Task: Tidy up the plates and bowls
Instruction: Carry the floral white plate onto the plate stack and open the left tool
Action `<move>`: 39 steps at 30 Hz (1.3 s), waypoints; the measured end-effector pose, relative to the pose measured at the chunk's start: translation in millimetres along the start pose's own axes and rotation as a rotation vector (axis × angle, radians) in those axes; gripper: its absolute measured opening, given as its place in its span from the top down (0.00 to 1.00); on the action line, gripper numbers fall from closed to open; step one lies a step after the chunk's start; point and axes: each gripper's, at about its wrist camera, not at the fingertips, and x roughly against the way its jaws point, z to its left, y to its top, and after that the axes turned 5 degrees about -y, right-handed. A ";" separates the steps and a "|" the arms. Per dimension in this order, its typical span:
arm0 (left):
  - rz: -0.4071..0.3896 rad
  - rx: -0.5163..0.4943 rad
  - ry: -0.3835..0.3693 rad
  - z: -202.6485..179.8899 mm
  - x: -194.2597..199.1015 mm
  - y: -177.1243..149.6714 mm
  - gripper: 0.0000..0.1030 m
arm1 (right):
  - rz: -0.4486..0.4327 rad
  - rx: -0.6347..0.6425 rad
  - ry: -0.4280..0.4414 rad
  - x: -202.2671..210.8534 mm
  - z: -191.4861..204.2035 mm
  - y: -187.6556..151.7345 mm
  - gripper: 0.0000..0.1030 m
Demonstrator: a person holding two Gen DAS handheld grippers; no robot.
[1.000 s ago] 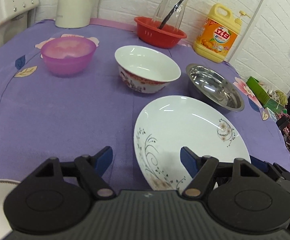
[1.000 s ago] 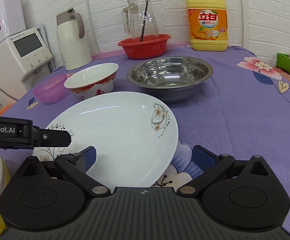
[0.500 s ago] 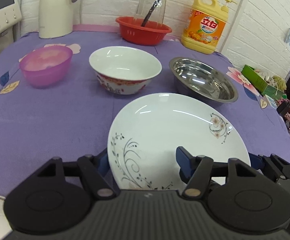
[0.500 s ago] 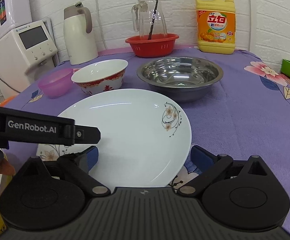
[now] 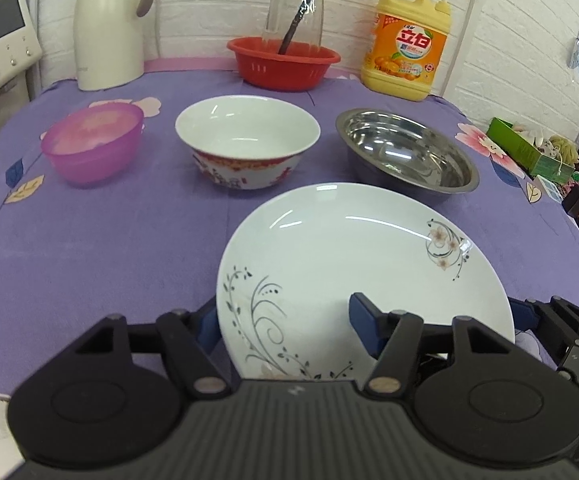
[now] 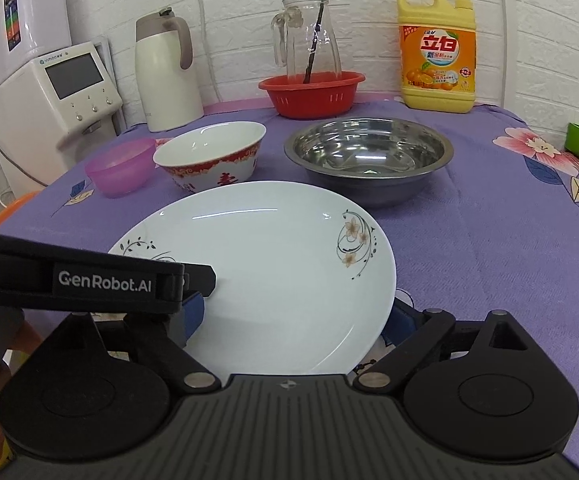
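plates 1 | bowls 3 | baskets 1

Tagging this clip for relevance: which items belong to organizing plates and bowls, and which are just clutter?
Job:
white plate
ceramic bowl
steel bowl
purple bowl

Clutter:
detergent bottle
red basket
glass jug
kettle

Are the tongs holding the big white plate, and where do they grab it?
Not yet, it seems. Both the left tongs and right tongs are open around the plate's near rim, one finger above, one below.
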 end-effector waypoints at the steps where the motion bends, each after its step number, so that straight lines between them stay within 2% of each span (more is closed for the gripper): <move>1: 0.000 0.003 -0.002 0.3 0.1 0.2 0.40 | 0.000 -0.002 0.001 0.0 -0.1 0.1 0.00; 11: -0.017 0.033 -0.019 3.4 1.2 0.7 0.38 | -0.009 -0.046 -0.019 -1.6 -2.5 0.7 0.00; 17: -0.008 -0.004 0.016 -3.4 0.3 -0.7 0.40 | 0.006 0.020 -0.041 -4.6 9.4 0.5 0.00; 20: -0.022 -0.002 0.008 -3.9 7.9 -0.7 0.40 | 0.001 -0.013 -0.022 0.7 4.0 -0.1 0.00; 32: -0.110 -0.021 0.009 -5.2 60.0 -12.0 0.40 | -0.086 -0.003 -0.022 37.3 21.9 -1.3 0.00; 39: -0.165 0.024 0.022 24.9 114.8 -39.3 0.40 | -0.107 0.018 0.030 67.4 56.9 -11.2 0.00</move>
